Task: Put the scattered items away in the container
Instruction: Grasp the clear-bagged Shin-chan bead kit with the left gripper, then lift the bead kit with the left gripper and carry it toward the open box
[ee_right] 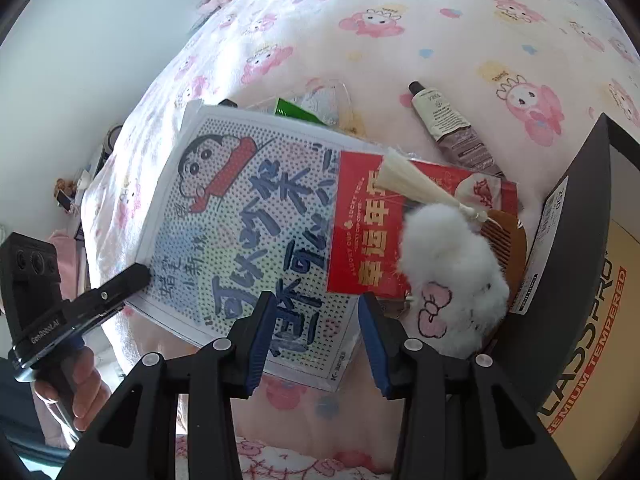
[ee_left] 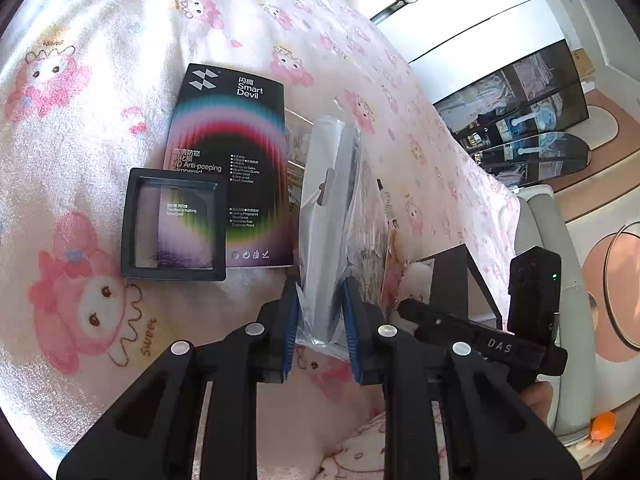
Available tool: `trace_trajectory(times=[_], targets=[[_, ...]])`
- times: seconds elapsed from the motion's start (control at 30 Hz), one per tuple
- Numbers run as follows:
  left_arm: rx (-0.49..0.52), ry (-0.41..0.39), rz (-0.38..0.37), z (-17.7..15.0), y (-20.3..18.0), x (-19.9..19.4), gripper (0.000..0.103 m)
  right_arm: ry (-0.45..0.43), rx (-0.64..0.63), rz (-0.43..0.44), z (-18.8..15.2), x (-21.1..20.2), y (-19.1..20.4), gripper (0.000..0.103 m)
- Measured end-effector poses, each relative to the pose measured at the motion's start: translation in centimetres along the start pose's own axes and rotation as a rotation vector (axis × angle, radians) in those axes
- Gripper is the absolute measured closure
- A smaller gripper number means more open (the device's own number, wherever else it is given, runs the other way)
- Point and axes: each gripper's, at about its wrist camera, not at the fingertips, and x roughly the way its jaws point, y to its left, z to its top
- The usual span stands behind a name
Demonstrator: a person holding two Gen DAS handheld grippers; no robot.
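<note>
- The black-framed case (ee_left: 174, 224) sits over the lower left corner of the Smart Devil box (ee_left: 236, 160) — part of its print is covered.
- The cartoon sheet (ee_right: 248, 224) buries a green packet (ee_right: 290, 109); only a corner peeks out (contents unreadable).
- The wooden comb (ee_right: 510, 240) is half lost under the white fluffy thing (ee_right: 452, 276).
- The black container (ee_right: 576, 264) runs off the right edge, lettering cut short.

A bed covered by a white blanket (ee_left: 100, 128) printed with pink cartoon figures is seen. On it are laid a dark screen-protector box (ee_left: 236, 160), a black framed case (ee_left: 174, 224) overlapping it, a cartoon-printed packet (ee_right: 248, 232), a cream tube (ee_right: 452, 128) and a dark open box (ee_right: 568, 240).
</note>
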Motion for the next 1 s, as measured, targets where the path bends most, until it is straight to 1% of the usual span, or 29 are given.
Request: trace_trajectory(times=[0.1, 0.23, 0.3, 0.37, 0.4, 0.43, 0.47, 0.5, 0.53, 0.57, 0.6, 0.7, 0.77, 0.83, 0.9, 0.93, 1.0], targets=[[0.031, -0.047, 0.016, 0.8, -1.0, -1.2, 0.084, 0.036, -0.012, -0.01, -0.2, 0.9, 0.0, 0.065], [0.035, -0.086, 0.053, 3.6, -1.3, -2.5, 0.084, 0.056, -0.003, -0.016, 0.4, 1.6, 0.3, 0.065], [0.031, -0.126, 0.111, 4.3, -1.2, -3.4, 0.084, 0.046, -0.005, -0.003, 0.9, 1.3, 0.7, 0.065], [0.014, -0.191, 0.187, 4.2, -0.5, -4.6, 0.083, 0.015, -0.02, -0.001, 1.5, 0.5, 1.1, 0.065], [0.004, -0.215, 0.205, 3.8, 0.0, -5.2, 0.08, -0.004, -0.03, -0.009, 1.7, 0.1, 1.3, 0.065], [-0.017, -0.223, 0.189, 3.2, 0.7, -5.6, 0.077, -0.02, -0.037, -0.021, 2.0, -0.3, 1.4, 0.064], [-0.056, -0.212, 0.151, 2.5, 1.6, -5.7, 0.073, -0.033, -0.042, -0.036, 2.4, -0.5, 1.2, 0.063], [-0.102, -0.185, 0.111, 1.7, 2.6, -5.4, 0.071, -0.041, -0.047, -0.055, 2.7, -0.7, 0.6, 0.062], [-0.138, -0.142, 0.085, 0.9, 3.3, -4.8, 0.07, -0.043, -0.053, -0.085, 3.0, -0.6, 0.5, 0.062], [-0.157, -0.092, 0.08, 0.1, 3.8, -4.0, 0.07, -0.035, -0.062, -0.116, 3.1, -0.4, 0.7, 0.062], [-0.163, -0.045, 0.095, -0.6, 4.1, -3.1, 0.07, -0.027, -0.075, -0.133, 3.2, -0.2, 1.0, 0.062], [-0.164, 0.054, 0.15, -2.4, 4.8, -1.0, 0.07, -0.026, -0.12, -0.091, 3.5, 0.1, 1.6, 0.062], [-0.17, 0.112, 0.159, -3.2, 5.1, 0.4, 0.07, -0.048, -0.154, -0.1, 4.1, 0.3, 2.4, 0.062], [-0.158, 0.176, 0.15, -3.7, 5.1, 1.7, 0.07, -0.07, -0.191, -0.118, 4.8, 0.5, 3.2, 0.062], [-0.167, 0.203, 0.13, -3.5, 5.1, 2.8, 0.07, -0.065, -0.221, -0.141, 5.5, 1.8, 3.9, 0.062], [-0.174, 0.202, 0.141, -3.2, 5.1, 3.1, 0.07, -0.054, -0.226, -0.15, 5.9, 2.7, 4.1, 0.062], [-0.18, 0.183, 0.189, -2.5, 5.2, 3.3, 0.07, -0.026, -0.216, -0.133, 6.5, 4.7, 4.0, 0.062]])
